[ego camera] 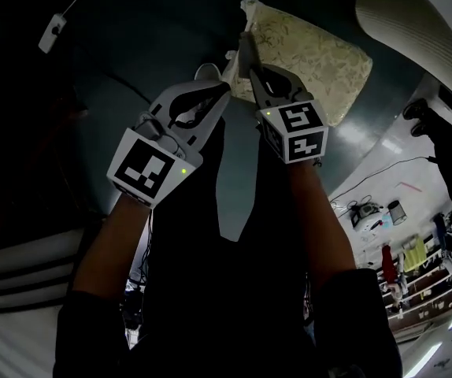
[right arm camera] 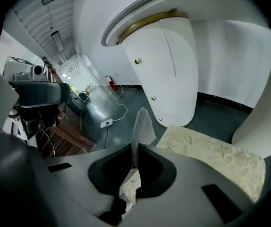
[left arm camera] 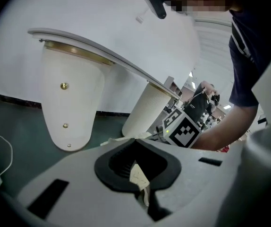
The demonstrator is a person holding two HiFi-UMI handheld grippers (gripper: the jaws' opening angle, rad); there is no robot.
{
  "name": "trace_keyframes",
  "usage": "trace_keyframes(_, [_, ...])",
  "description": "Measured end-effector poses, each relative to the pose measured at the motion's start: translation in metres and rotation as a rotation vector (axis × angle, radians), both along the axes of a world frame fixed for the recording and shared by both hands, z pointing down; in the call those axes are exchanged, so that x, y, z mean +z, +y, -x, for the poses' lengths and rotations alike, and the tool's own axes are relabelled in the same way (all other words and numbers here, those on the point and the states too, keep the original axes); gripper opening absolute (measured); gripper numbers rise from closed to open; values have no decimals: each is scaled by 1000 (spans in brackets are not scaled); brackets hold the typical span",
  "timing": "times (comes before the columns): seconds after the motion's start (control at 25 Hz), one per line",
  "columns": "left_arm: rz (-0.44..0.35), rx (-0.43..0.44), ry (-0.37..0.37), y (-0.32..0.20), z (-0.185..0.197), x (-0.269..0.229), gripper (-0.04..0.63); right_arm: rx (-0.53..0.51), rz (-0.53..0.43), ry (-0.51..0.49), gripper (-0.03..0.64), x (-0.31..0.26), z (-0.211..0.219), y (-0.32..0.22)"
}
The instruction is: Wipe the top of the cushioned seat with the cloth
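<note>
While left gripper (ego camera: pixel 220 91) and right gripper (ego camera: pixel 253 69) both clamp the cloth (right arm camera: pixel 138 126) | cushioned seat (ego camera: pixel 320 53) lies far-right | right gripper nearer

No legible text; left gripper (ego camera: pixel 224 90) and right gripper (ego camera: pixel 246 51) cubes bear only square markers.

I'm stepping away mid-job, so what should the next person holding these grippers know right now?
Left gripper: shut on the cloth.
Right gripper: shut on the same cloth, right beside the left.
Cloth is bunched between them at one end of the cushioned seat; contact unclear.
Done: cloth gripped.
Left: spread it on the seat top and wipe across.
</note>
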State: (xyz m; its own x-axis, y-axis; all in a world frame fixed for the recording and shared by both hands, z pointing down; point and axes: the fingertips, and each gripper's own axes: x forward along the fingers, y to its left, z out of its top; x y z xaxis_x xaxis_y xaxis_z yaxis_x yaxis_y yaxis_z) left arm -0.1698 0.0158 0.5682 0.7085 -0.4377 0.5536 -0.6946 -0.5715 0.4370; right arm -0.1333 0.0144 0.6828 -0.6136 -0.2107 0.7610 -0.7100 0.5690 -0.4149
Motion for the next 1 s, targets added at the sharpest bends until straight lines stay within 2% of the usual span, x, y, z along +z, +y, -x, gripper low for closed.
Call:
trace_keyframes(0.2, [5,-39,-11,11,23,2,6,-28,18,-7,34,7,21,10])
trace_keyframes(0.44, [22,-40,-22,26,27,9,8,16,55,45,34,34,-1,19])
trace_keyframes(0.68, [27,-5,-18,21,-14,12,7,59,79,79,34,50,-55,17])
trace_keyframes(1.0, [35,122,-8,2,-97,12,8,171,98,95,34,56,-139,11])
